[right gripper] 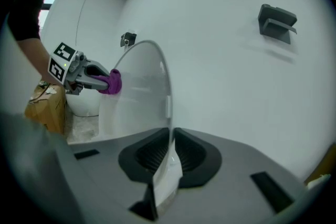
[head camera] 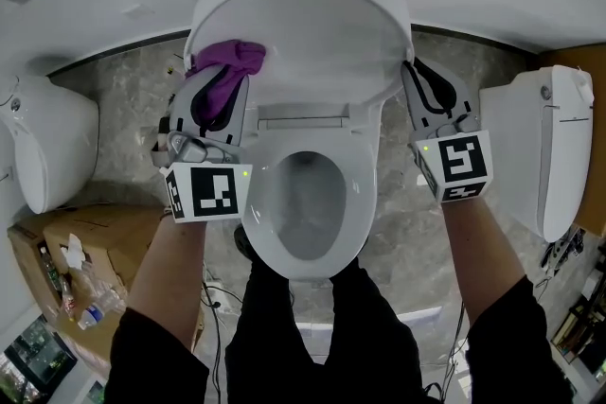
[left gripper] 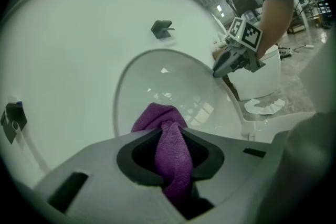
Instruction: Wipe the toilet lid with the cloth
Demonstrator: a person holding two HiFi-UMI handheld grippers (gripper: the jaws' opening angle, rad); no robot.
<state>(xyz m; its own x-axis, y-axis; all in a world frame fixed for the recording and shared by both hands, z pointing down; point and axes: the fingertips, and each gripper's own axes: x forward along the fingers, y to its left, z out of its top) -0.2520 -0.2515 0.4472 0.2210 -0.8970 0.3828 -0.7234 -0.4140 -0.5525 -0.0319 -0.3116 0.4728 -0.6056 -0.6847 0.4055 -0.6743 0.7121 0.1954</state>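
**Raised toilet lid [head camera: 312,33] during wiping, seen from above.** The left gripper [head camera: 223,88] was clenched on a purple cloth [head camera: 230,61]. The bunched end of the cloth stood proud of the jaw tips and met the lid at its upper left edge. In the left gripper view the cloth [left gripper: 170,149] was pinched as a narrow strip between the jaws, with the lid's inner face [left gripper: 168,86] just ahead. The right gripper [head camera: 417,76] was clamped on the lid's right edge. The right gripper view showed the thin rim [right gripper: 167,165] nipped between its closed jaws, apparently to steady the lid. The seat [head camera: 303,203] lay down over the bowl.

Judging from the cloth's place at the edge, most of the lid's face was probably unwiped.

Hazards: only a small wad projected beyond the jaws, so a steep or hard stroke could bring bare jaw tips onto the plastic or drag the strip out of the grip. The right hold covered little of the rim, so sideways wiping pressure could slip it and let the lid swing or drop onto the seat.
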